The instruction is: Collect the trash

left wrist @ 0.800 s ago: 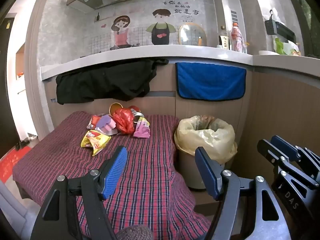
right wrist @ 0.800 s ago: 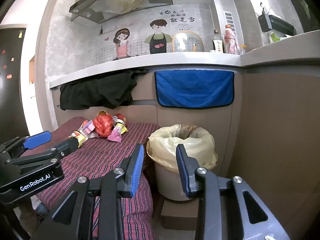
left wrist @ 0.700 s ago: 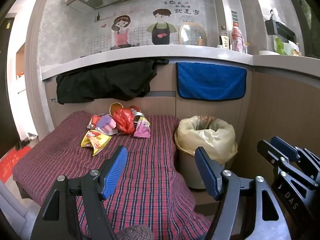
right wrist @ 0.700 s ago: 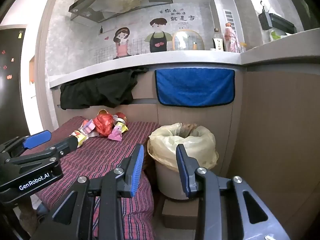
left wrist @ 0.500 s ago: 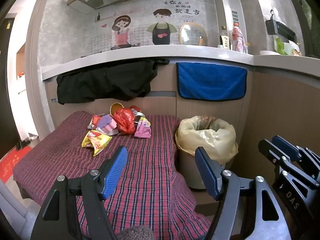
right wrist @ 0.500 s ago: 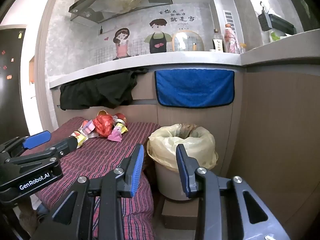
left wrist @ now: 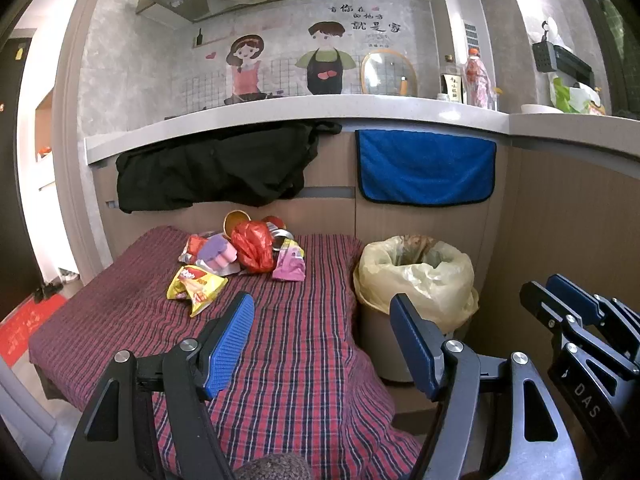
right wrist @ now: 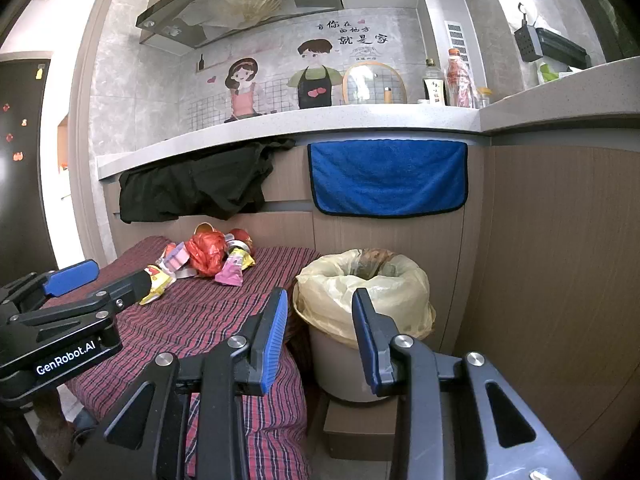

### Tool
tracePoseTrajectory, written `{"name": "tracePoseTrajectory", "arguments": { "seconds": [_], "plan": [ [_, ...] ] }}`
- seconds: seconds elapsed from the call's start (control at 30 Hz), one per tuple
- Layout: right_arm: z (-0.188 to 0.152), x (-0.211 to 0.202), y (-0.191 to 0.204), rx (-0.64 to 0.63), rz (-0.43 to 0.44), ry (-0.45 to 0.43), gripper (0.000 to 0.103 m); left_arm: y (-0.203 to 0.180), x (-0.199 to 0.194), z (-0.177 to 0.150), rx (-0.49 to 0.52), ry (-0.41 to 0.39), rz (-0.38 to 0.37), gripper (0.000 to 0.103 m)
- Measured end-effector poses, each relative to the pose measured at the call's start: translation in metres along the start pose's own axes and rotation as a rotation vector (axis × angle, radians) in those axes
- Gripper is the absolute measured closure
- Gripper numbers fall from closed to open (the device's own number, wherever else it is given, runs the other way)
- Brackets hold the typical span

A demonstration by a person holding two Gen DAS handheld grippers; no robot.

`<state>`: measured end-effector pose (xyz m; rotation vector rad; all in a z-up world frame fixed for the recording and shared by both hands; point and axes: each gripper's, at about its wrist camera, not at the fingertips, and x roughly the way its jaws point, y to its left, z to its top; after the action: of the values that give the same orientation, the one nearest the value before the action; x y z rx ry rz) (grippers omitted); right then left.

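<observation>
Both grippers were held back from the table, tilted slightly downward, nothing gripped. Left gripper (left wrist: 322,328) had its jaws spread wide, empty, aimed over the plaid tablecloth (left wrist: 288,360) toward the trash. Right gripper (right wrist: 320,332) had its jaws partly apart, also empty, pointing at the trash bin (right wrist: 364,300).

Task's trash sat in a loose pile at the far end of the table, up against the cabinet front: yellow snack bag (left wrist: 194,286) nearest, a little apart from the rest; red plastic bag (left wrist: 252,246) in the middle; pink wrapper (left wrist: 290,266) leaning beside it; purple-and-pink packet (left wrist: 216,254) on the left; a paper cup (left wrist: 236,220) and a can (left wrist: 282,234) behind, partly hidden. All well apart from both grippers.

Bin stood on the floor just beside the table's right edge, lined with a yellowish bag folded over the rim, mouth open. Likely placed there so pieces go straight in off the table.

Judgement: start of task, nothing collected yet by either hand. Wide left jaws look ready for the yellow snack bag, the closest and easiest. The loose wrappers will probably crumple and slip.

Black garment (left wrist: 212,172) and blue towel (left wrist: 426,168) hung off the counter edge, not trash.
</observation>
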<state>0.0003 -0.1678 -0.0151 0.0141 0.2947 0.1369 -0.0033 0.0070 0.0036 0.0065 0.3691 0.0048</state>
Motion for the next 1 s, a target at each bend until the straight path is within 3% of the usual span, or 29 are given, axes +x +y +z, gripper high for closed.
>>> {"name": "tracePoseTrajectory", "arguments": {
  "seconds": [1.0],
  "plan": [
    [0.0001,-0.0006,-0.0028,0.006,-0.004,-0.010,0.071,-0.0078,0.0017,-0.0006,0.009,0.001,0.007,0.032]
  ]
}}
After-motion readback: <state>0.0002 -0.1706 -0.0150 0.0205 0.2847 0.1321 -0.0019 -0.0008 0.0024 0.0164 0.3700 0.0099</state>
